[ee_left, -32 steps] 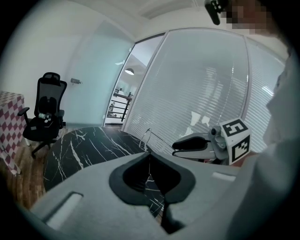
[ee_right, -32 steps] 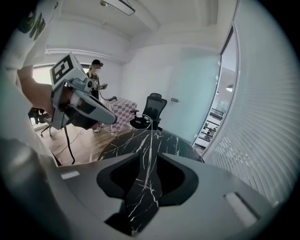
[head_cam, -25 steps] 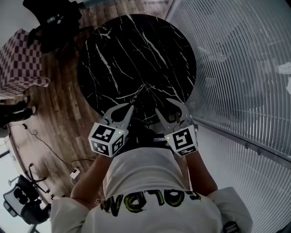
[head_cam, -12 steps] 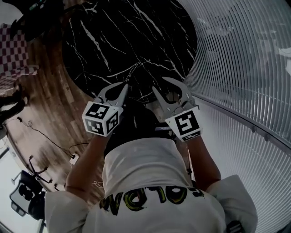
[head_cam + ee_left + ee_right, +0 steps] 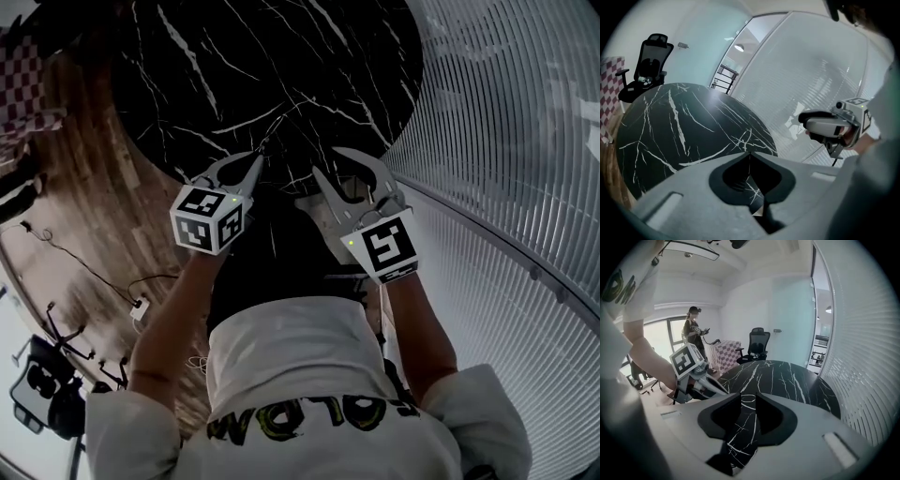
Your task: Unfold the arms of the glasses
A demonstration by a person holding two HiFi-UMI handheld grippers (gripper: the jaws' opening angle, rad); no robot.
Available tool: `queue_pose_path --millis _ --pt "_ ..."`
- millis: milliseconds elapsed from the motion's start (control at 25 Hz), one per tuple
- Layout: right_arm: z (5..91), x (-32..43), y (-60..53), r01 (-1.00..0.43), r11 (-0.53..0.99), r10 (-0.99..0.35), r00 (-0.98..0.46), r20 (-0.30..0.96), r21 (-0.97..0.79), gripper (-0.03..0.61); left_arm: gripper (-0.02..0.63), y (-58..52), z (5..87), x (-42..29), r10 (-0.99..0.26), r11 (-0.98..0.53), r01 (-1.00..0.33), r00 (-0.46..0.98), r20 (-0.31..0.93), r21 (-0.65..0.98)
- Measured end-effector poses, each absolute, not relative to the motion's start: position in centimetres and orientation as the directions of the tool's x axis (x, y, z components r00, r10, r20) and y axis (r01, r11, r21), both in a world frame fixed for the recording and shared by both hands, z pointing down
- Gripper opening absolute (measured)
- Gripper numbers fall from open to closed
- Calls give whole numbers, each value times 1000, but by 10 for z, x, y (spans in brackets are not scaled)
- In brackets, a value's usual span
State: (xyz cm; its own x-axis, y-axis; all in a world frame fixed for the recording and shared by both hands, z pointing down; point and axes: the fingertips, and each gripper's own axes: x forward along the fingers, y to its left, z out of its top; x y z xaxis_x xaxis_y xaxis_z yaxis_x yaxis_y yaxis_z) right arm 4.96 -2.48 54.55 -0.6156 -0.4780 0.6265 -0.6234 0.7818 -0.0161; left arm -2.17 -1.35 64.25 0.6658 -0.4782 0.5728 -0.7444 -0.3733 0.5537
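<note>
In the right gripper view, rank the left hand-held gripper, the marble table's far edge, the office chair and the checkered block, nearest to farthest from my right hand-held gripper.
1. left hand-held gripper, close at the left.
2. table's far edge, straight ahead.
3. office chair and checkered block, both past the table; too close to call.

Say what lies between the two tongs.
Head view: only bare black marble table between the shut left tongs and the right tongs, whose empty jaws have just been closing.
</note>
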Motion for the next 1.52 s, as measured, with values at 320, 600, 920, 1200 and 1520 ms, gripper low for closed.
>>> queue_pose_path --millis 320,600,920,1200,1520 --pt "576 47 -13 -603 797 -438 -622 649 -40 87 5 -15 691 -17 -460 -371 -752 658 596 545" --pt "601 51 -9 -599 799 -416 -621 664 -59 83 5 -25 725 -14 -457 -382 -759 651 606 527" --pt "624 55 -1 -595 800 -387 -613 688 -81 83 9 -30 741 -18 -483 -392 -792 611 628 468" --pt "617 56 -3 -612 787 -404 -609 683 -80 83 72 -36 737 -16 -481 -431 -805 588 650 409" --pt "574 56 -15 -624 780 -449 -611 652 -49 83 107 -38 689 -36 -507 -426 -827 555 660 367"
